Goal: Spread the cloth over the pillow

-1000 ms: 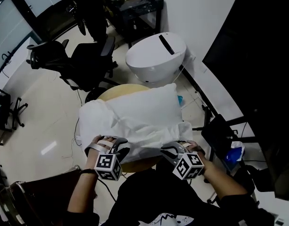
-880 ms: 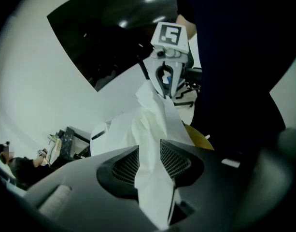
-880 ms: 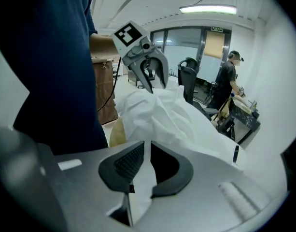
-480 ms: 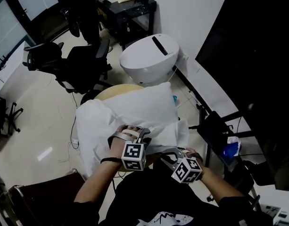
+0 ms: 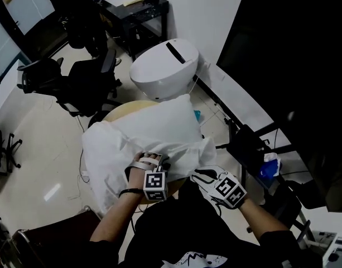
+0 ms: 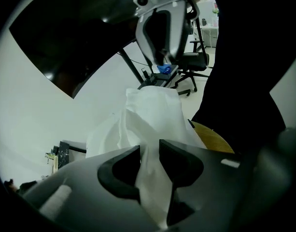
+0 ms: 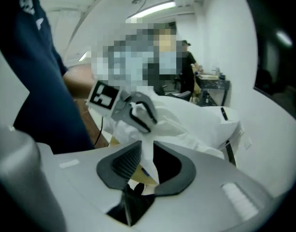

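Note:
A white pillow point(image 5: 162, 119) lies on a round wooden table point(image 5: 121, 110). A white cloth point(image 5: 106, 158) covers the pillow's near part and hangs over the table's near edge. My left gripper point(image 5: 155, 162) is at the cloth's near edge; its jaws have closed slightly and pinch a fold of cloth point(image 6: 152, 115). Just right of it, my right gripper point(image 5: 204, 175) holds a thin strip of cloth point(image 7: 148, 151) between its pads, and its jaws have just been opening. In the right gripper view, the left gripper point(image 7: 134, 111) is close ahead, in front of the pillow point(image 7: 205, 122).
A white rounded pod-like unit point(image 5: 162, 68) stands just beyond the table. Black office chairs point(image 5: 84, 80) are at the left and a dark desk point(image 5: 134, 7) at the back. A black stand point(image 5: 246, 147) with a blue item point(image 5: 268, 169) is at the right.
The left gripper has slid right along the cloth's near edge, close to the right gripper, and lower. The right gripper has rolled, so its marker cube now faces upward.

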Motion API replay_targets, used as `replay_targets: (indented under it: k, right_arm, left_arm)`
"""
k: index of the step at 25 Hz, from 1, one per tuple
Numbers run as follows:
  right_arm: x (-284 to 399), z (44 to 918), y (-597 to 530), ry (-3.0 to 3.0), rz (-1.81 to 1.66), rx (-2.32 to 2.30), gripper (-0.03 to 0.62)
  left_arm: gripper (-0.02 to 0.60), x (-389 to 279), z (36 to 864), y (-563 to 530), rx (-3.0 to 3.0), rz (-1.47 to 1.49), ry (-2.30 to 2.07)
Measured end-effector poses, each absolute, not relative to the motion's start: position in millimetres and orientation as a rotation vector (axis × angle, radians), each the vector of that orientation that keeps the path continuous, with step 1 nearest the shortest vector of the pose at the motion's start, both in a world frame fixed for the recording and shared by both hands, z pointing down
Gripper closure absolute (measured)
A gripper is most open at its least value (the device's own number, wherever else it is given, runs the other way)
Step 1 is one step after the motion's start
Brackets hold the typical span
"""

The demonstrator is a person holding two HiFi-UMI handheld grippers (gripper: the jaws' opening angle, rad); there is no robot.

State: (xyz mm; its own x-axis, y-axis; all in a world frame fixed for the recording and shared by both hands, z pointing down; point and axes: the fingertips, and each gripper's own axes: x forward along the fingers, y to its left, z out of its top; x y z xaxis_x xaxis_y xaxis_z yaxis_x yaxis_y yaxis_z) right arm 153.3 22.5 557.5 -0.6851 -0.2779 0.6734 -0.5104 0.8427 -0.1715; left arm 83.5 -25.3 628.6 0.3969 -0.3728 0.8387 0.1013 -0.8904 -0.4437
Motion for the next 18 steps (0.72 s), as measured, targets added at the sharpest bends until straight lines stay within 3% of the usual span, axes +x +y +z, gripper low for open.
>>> replay_targets:
  k: [7,18]
  right_arm:
    - [191,572,-58,-2.249,0.545,0.771,0.433]
    - [175,613,-76,-2.153,0.581,0.558,0.425]
  left_arm:
    - [0.466,88,599,-19,-2.287,-1.409,0.346]
    - [0.465,1,549,-9,-2.345,-1.419,0.734]
